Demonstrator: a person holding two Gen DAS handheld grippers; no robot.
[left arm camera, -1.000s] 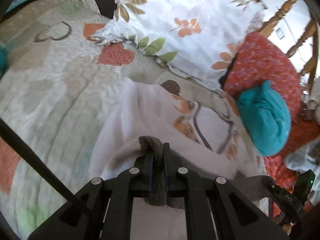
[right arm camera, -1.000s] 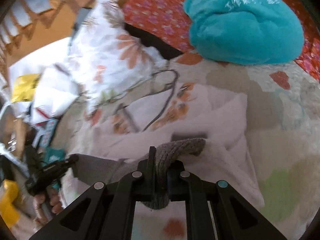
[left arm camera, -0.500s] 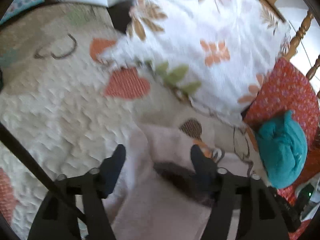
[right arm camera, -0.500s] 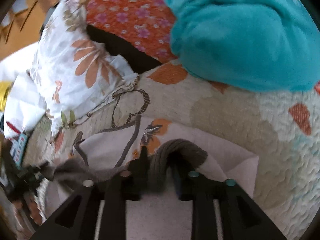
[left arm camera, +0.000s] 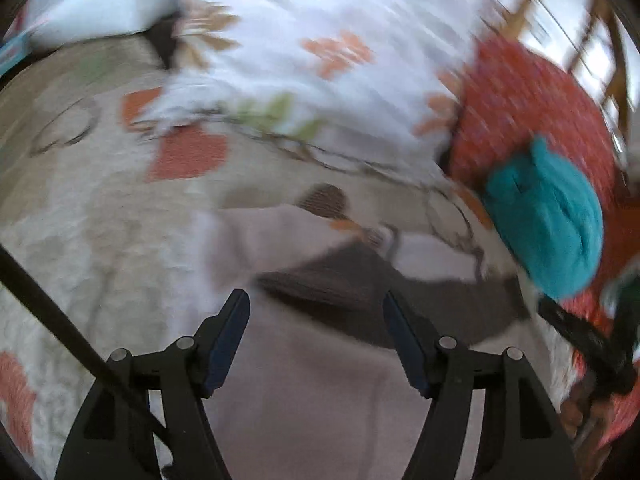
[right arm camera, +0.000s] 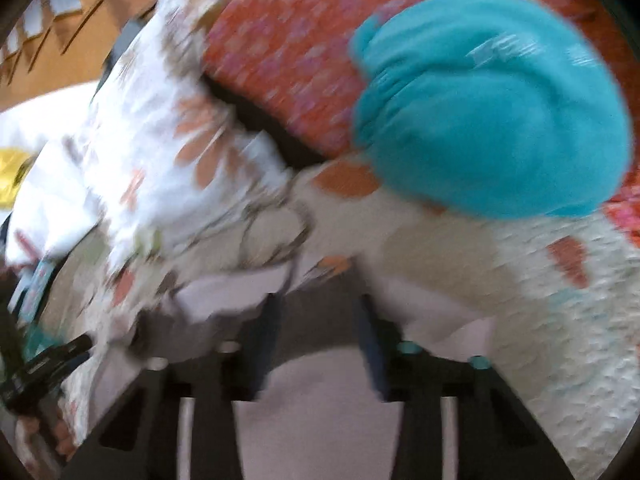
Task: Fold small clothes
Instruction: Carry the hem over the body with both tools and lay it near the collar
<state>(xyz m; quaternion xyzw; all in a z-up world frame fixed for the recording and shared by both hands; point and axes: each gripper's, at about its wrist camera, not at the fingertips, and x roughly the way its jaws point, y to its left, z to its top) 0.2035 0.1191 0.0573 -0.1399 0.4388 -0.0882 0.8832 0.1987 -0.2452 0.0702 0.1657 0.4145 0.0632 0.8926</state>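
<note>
Although both views are smeared by motion blur, the main items can be made out. Left gripper (left arm camera: pixel 316 308): fingers set wide apart, nothing between them. Right gripper (right arm camera: pixel 316 316): fingers likewise spread, nothing clamped; its outline is heavily blurred.

A pale pinkish garment (left arm camera: pixel 304 400) lies flat on the quilted bedspread (left arm camera: pixel 92 232), filling the lower centre of both views beneath the grippers. Across it runs a grey band (left arm camera: pixel 360 288), apparently a darker part of the same garment or a second piece; the blur does not allow a firm call. In the left wrist view this band lies just ahead of the fingertips, not touched by either one. In the right wrist view the same grey band (right arm camera: pixel 320 328) sits between and just past the two fingers; contact cannot be confirmed.

Beyond the garment, a white floral pillow (left arm camera: pixel 300 52) rests at the head of the bed, with a red patterned cushion (left arm camera: pixel 528 92) beside it. A teal bundle (left arm camera: pixel 548 224) lies against the red cushion, near the garment's far right corner but apart from it. The bedspread carries orange heart patches.
</note>
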